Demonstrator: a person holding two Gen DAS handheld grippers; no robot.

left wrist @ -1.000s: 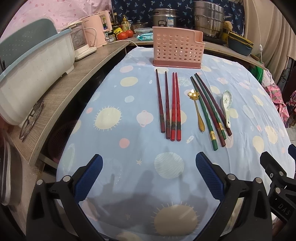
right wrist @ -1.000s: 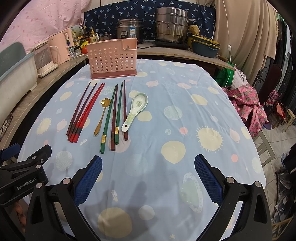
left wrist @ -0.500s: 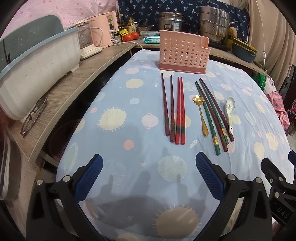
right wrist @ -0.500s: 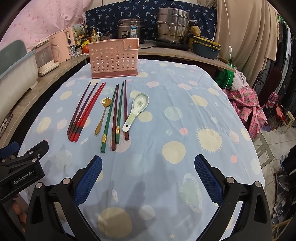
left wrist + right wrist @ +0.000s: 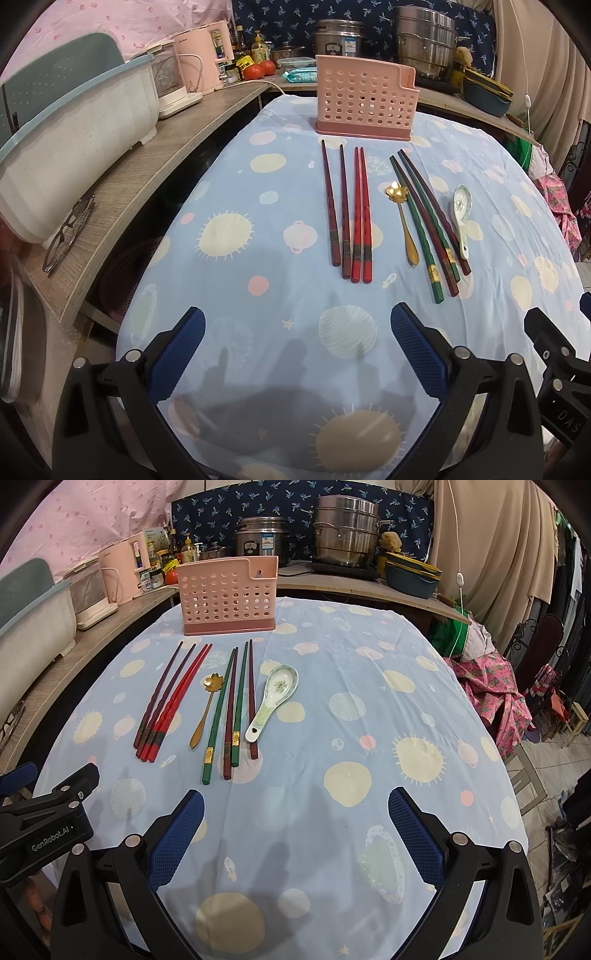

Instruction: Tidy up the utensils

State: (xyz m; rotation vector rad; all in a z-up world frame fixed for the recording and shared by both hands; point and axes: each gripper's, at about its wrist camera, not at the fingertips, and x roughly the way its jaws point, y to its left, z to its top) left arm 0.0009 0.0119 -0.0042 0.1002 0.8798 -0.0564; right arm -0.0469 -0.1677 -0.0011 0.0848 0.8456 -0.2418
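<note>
Your left gripper (image 5: 297,349) has crept closer to the chopsticks (image 5: 349,216); they lie with both spoons before the pink holder (image 5: 365,103). Both tongs gape, released; your right gripper (image 5: 295,829) hovers over the tablecloth (image 5: 369,738).

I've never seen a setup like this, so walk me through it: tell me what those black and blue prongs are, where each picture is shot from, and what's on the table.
The prongs are two hand-held grippers, each with a camera looking along its fingers. One picture is from the left gripper, the other from the right gripper. Both are open and hold nothing. On the blue tablecloth lie red chopsticks, green and maroon chopsticks, a gold spoon and a ceramic spoon. Behind them stands a pink utensil basket.
</note>
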